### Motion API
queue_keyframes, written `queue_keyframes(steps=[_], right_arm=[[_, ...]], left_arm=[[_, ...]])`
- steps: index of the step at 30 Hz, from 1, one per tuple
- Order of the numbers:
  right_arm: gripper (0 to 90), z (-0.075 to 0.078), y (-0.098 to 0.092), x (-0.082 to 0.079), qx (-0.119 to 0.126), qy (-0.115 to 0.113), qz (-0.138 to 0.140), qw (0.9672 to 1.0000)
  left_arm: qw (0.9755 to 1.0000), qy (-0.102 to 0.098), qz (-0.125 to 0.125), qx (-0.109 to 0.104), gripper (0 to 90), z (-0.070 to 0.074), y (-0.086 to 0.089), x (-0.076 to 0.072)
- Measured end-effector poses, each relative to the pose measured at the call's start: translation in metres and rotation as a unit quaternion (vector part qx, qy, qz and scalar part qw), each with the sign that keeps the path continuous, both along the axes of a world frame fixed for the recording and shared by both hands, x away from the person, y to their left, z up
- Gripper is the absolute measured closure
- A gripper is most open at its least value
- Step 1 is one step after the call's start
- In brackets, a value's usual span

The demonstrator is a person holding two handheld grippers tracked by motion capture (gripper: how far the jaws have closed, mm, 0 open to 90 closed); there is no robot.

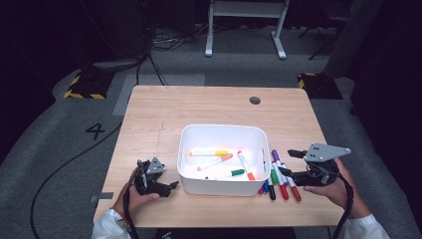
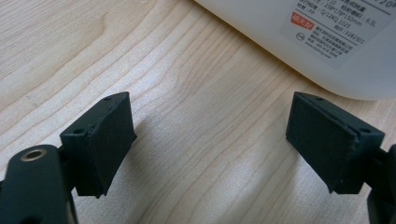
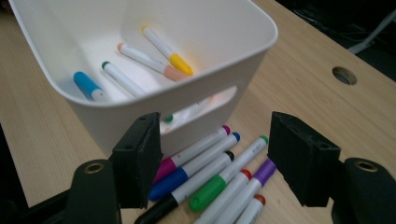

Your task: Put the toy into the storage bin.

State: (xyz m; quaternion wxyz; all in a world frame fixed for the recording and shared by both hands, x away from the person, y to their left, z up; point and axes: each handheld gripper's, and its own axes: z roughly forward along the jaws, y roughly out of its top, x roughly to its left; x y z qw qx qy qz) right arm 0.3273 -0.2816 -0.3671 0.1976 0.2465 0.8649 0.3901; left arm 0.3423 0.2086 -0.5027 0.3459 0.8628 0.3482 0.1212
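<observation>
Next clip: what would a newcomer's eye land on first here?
The white bin in the middle of the wooden table, with a few markers inside. Next, the row of bright markers lying on the table at its right side, where the right gripper hovers with jaws apart over them.

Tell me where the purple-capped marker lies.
In the high view the purple-capped marker lies on the table right of the white bin, farthest back in the marker row, just left of the right gripper.
</observation>
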Motion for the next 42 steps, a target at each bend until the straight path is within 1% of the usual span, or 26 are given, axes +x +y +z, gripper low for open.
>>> queue_keyframes(steps=[2,4,5,6,8,10,12,14,15,16,20,22,23,25,26,28,29,30,31,34,36,37,38,40,42], right_arm=[[35.4,-0.009,-0.011,-0.002,-0.007,0.006,-0.015,0.9998],[35.4,-0.020,-0.019,-0.004,-0.005,0.015,-0.029,0.9995],[35.4,-0.026,-0.024,-0.004,-0.007,0.019,-0.031,0.9993],[35.4,-0.032,-0.026,-0.005,-0.003,0.027,-0.040,0.9988],[35.4,-0.044,-0.031,-0.007,-0.012,0.038,-0.052,0.9978],[35.6,-0.056,-0.036,-0.008,-0.012,0.050,-0.058,0.9970],[35.8,-0.068,-0.039,-0.009,-0.021,0.061,-0.067,0.9957],[36.0,-0.078,-0.042,-0.009,-0.021,0.075,-0.069,0.9945],[36.0,-0.083,-0.043,-0.009,-0.026,0.077,-0.073,0.9940],[36.2,-0.087,-0.044,-0.010,-0.028,0.079,-0.079,0.9934],[37.1,-0.100,-0.050,-0.011,-0.023,0.096,-0.090,0.9911],[38.4,-0.106,-0.052,-0.011,-0.020,0.104,-0.091,0.9902],[39.9,-0.109,-0.053,-0.012,-0.019,0.107,-0.097,0.9893],[41.6,-0.113,-0.054,-0.011,-0.028,0.109,-0.101,0.9884],[42.7,-0.115,-0.055,-0.011,-0.031,0.109,-0.108,0.9876],[46.0,-0.119,-0.058,-0.010,-0.032,0.114,-0.118,0.9860],[46.0,-0.119,-0.058,-0.010,-0.032,0.114,-0.118,0.9860],[50.4,-0.120,-0.061,-0.009,-0.018,0.115,-0.123,0.9855],[53.5,-0.120,-0.063,-0.009,-0.020,0.113,-0.127,0.9853],[63.3,-0.120,-0.067,-0.008,-0.012,0.110,-0.143,0.9835],[67.0,-0.120,-0.068,-0.007,-0.006,0.107,-0.153,0.9823],[67.0,-0.120,-0.068,-0.007,-0.006,0.107,-0.153,0.9823],[72.9,-0.121,-0.071,-0.006,-0.004,0.103,-0.164,0.9810],[74.4,-0.121,-0.072,-0.005,-0.003,0.099,-0.168,0.9808],[74.8,-0.122,-0.074,-0.004,0.000,0.098,-0.165,0.9814]], left_arm=[[1.0000,-0.001,0.001,0.000,15.4,0.000,0.000,0.000],[1.0000,0.000,0.000,0.000,15.4,0.000,0.000,0.000],[1.0000,0.000,0.000,0.000,15.4,0.000,0.000,0.000],[1.0000,-0.001,0.001,0.000,15.4,0.000,0.000,0.000],[1.0000,-0.001,0.001,0.000,15.4,0.000,0.000,0.000],[1.0000,-0.001,0.001,0.000,15.4,0.000,0.000,0.000],[1.0000,0.000,0.000,0.000,15.4,0.000,0.000,0.000],[1.0000,-0.001,0.000,0.000,15.4,0.000,0.000,0.000],[1.0000,-0.001,0.000,0.000,15.4,0.000,0.000,0.000],[1.0000,-0.001,0.000,0.000,15.4,0.000,0.000,0.000],[1.0000,-0.001,0.001,0.000,15.4,0.000,0.000,0.000],[1.0000,0.000,0.000,0.000,15.4,0.000,0.000,0.000],[1.0000,-0.001,0.000,0.000,15.4,0.000,0.000,0.000],[1.0000,-0.001,0.000,0.001,15.4,0.000,0.000,0.000],[1.0000,-0.001,0.001,0.000,15.4,0.000,0.000,0.000],[1.0000,-0.001,0.000,0.001,15.4,0.000,0.000,0.000],[1.0000,-0.001,0.000,0.001,15.4,0.000,0.000,0.000],[1.0000,0.000,0.000,0.001,15.4,0.000,0.000,0.000],[1.0000,-0.001,0.001,0.000,15.4,0.000,0.000,0.000],[1.0000,-0.001,0.001,0.000,15.4,0.000,0.000,0.000],[1.0000,0.000,0.000,0.000,15.4,0.000,0.000,0.000],[1.0000,0.000,0.000,0.000,15.4,0.000,0.000,0.000],[1.0000,0.000,0.000,0.000,15.4,0.000,0.000,0.000],[1.0000,-0.001,0.000,0.000,15.4,0.000,0.000,0.000],[1.0000,-0.001,0.001,0.000,15.4,0.000,0.000,0.000]])
